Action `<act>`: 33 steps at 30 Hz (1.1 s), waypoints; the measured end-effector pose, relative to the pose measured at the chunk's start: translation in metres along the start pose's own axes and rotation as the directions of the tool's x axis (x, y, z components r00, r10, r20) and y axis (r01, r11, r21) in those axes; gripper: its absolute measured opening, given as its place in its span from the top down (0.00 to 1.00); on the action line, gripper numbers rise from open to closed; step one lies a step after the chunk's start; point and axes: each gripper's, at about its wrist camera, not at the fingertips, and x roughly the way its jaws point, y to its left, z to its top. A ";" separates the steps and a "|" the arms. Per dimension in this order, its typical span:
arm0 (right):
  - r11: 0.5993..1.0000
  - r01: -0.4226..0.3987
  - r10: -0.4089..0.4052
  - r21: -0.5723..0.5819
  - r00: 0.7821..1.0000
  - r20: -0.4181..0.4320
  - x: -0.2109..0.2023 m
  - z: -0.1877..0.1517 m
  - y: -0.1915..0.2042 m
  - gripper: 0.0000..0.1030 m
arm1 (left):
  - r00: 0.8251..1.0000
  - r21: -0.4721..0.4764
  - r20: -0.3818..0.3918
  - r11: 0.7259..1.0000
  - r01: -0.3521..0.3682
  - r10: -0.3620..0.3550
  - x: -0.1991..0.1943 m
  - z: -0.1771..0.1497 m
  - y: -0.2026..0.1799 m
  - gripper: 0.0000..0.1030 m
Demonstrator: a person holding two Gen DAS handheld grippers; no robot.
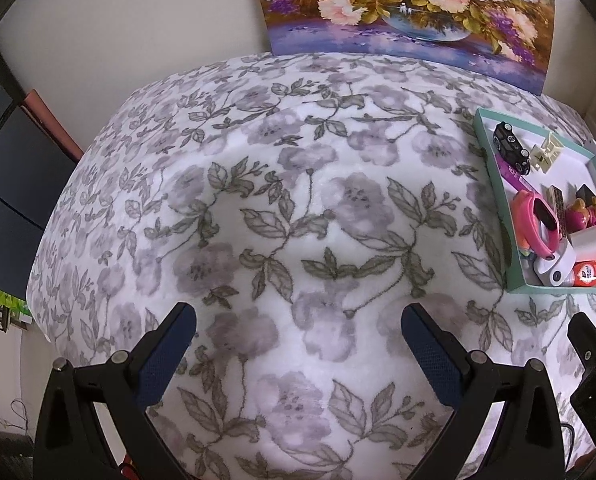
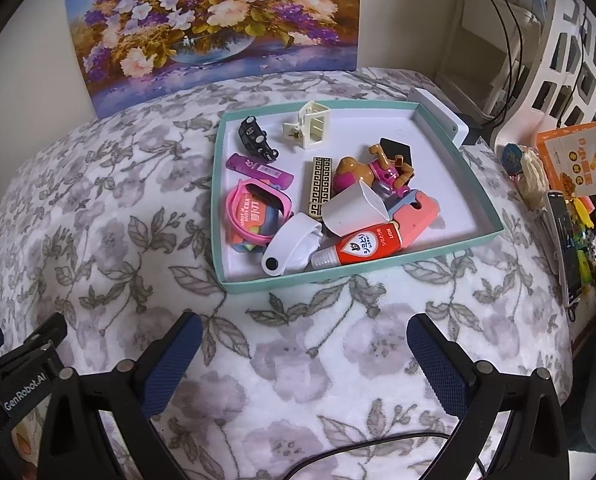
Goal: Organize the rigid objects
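While nothing lies loose on the grey-and-lilac floral fleece cloth (image 2: 98, 208), every rigid item sits gathered in the shallow teal-rimmed white cardboard tray (image 2: 217, 184), which suggests the sorting is at or near its end.

Contents, left to right in the right wrist view:
- black toy car (image 2: 256, 138), far-left corner, upright
- purple flat lighter-shaped stick (image 2: 258, 169), just below the car
- pink plastic watch band (image 2: 254, 210), coiled over small coloured bits
- white curved plastic wristband (image 2: 290, 246), near the front wall
- cream plastic hair claw (image 2: 312, 124), toward the back wall
- black-and-gold key-pattern bar (image 2: 320, 186), centre
- white folded card piece (image 2: 354, 210), resting on its neighbours
- orange-and-white tube with red label (image 2: 362, 246), lying flat, cap to the left
- brown-and-magenta toy figure (image 2: 374, 172), on its back
- coral pink plastic case (image 2: 418, 216), partly under the tube

Items overlap, probably dropped in rather than arranged.

Left gripper (image 1: 298, 320): hovers low over bare cloth, well apart from the tray, fingers spread wide, nothing between them. Right gripper (image 2: 302, 330): aimed at the tray's front wall, near it, likewise released and empty
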 end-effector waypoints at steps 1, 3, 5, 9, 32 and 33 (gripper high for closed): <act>1.000 0.001 -0.001 0.003 1.000 0.000 0.000 0.000 0.000 0.00 | 1.000 -0.002 0.000 1.000 0.000 0.000 0.000 0.000 0.000 0.01; 1.000 0.002 -0.002 0.006 1.000 0.000 0.000 0.000 -0.002 0.00 | 1.000 -0.005 0.000 1.000 0.001 -0.001 0.000 0.000 0.001 0.01; 1.000 0.003 -0.003 0.009 1.000 0.000 0.000 0.000 -0.002 0.00 | 1.000 -0.007 0.001 1.000 0.001 -0.001 0.000 0.000 0.001 0.01; 1.000 0.003 -0.003 0.009 1.000 0.000 0.000 0.000 -0.002 0.00 | 1.000 -0.005 0.000 1.000 0.003 -0.003 0.000 0.000 0.002 0.01; 1.000 0.005 -0.005 0.008 1.000 -0.003 0.001 0.000 -0.001 0.00 | 1.000 -0.013 -0.005 1.000 0.008 -0.008 0.001 0.001 0.001 0.01; 1.000 0.005 -0.005 0.008 1.000 -0.002 0.001 0.000 -0.001 0.00 | 1.000 -0.013 -0.005 1.000 0.010 -0.010 0.001 0.001 0.001 0.01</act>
